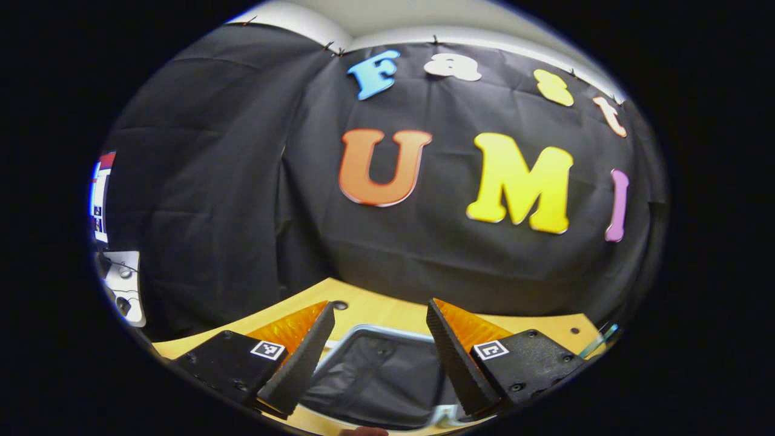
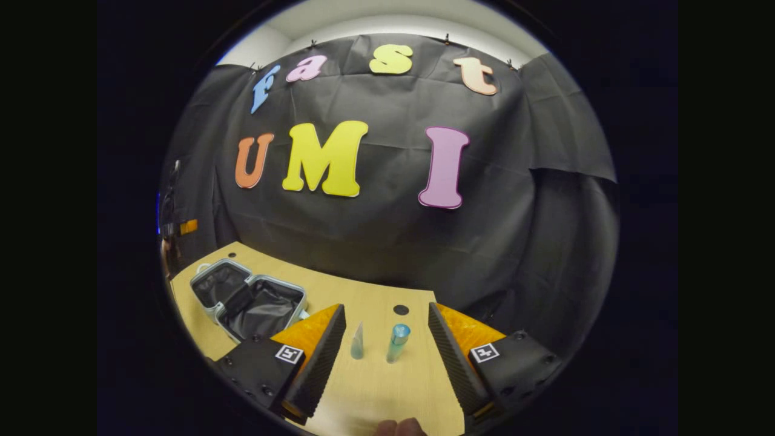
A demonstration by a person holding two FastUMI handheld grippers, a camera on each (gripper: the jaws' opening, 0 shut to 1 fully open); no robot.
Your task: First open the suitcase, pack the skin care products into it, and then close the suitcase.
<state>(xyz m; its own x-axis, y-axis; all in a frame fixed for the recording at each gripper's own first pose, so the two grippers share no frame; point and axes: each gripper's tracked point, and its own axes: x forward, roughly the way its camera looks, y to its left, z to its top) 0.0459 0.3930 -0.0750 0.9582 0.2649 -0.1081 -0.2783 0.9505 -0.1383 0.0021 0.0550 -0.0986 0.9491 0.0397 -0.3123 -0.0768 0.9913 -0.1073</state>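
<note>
Left gripper view: the left claw [image 1: 380,327] hangs released, its two fingers spread wide with nothing between them. Below and just beyond the fingers lies the suitcase [image 1: 387,369], open, its dark fabric lining facing up inside a pale rim. It rests on the wooden bench [image 1: 375,312], which has a small round hole near its far edge. The black cloth wall rises behind the bench.

Right gripper view: the right claw [image 2: 387,330] is likewise released, fingers wide apart and gripping nothing. Framed in the gap between the fingers, two skin care products stand upright on the bench [image 2: 387,387]: a small tapered tube [image 2: 358,342] on the left and a taller bottle [image 2: 397,343] with a rounded blue cap on the right. The two stand near each other without touching. The suitcase [image 2: 248,300] lies well apart from them at the far left of the bench, opened flat with both lined halves side by side. A round hole [image 2: 401,309] marks the bench just beyond the bottle. A fingertip of the holding hand shows at the bottom edge.
</note>
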